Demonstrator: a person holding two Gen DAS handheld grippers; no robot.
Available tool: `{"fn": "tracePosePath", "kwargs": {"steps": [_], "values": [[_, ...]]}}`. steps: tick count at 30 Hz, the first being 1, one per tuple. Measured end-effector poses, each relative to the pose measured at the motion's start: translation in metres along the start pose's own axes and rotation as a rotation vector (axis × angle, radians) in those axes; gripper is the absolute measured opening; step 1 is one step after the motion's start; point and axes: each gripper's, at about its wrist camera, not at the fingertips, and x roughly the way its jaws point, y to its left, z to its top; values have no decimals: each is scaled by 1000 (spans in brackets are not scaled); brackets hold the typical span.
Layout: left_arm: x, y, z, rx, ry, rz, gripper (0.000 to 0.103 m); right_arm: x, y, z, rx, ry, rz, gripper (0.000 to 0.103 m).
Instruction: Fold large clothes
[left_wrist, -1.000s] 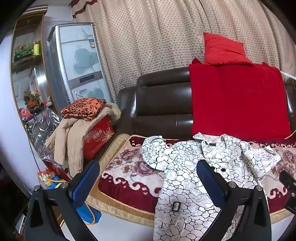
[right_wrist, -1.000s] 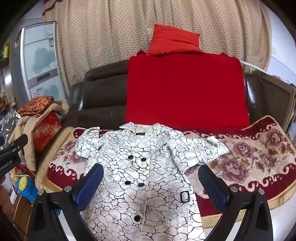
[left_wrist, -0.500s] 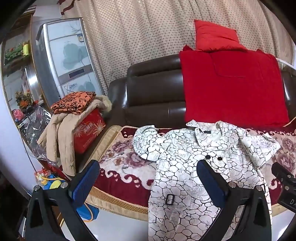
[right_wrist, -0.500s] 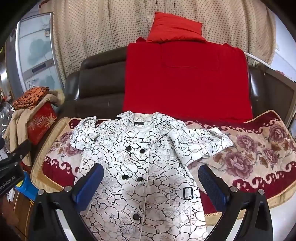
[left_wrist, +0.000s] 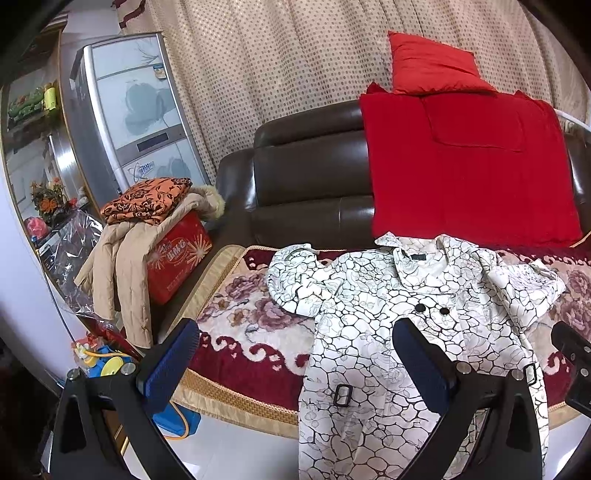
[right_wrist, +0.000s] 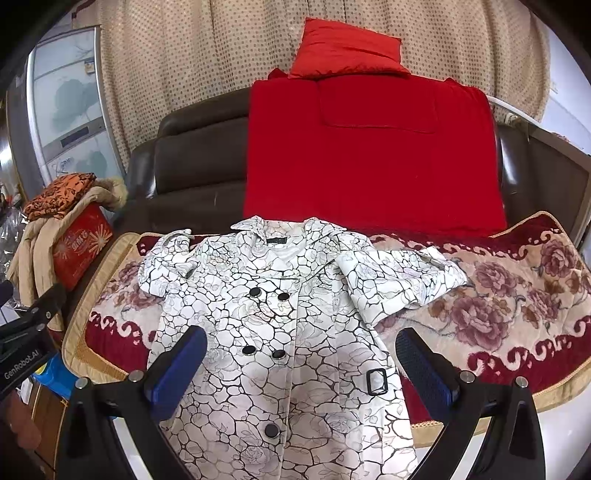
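Observation:
A white coat with a black crackle print and black buttons lies face up on the sofa seat, collar to the back, hem hanging over the front edge. It also shows in the left wrist view. Both short sleeves are spread out to the sides. My right gripper is open and empty, held above the coat's front. My left gripper is open and empty, in front of the coat's left side. The other gripper's body shows at each view's edge.
The brown leather sofa has a floral seat cover, a red blanket and a red cushion on its back. A red box with a beige coat and orange cloth stands left. A fridge stands behind it.
Both grippers have moved closer to the sofa; the coat looks larger in both views. The left view has shifted a little to the right. The coat has not moved.

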Motion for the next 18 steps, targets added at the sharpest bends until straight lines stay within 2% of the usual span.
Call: {"fn": "tracePosePath", "kwargs": {"steps": [18], "values": [[9, 1, 0, 4, 15, -4, 103, 9, 0, 0, 4, 23, 8, 103]]}}
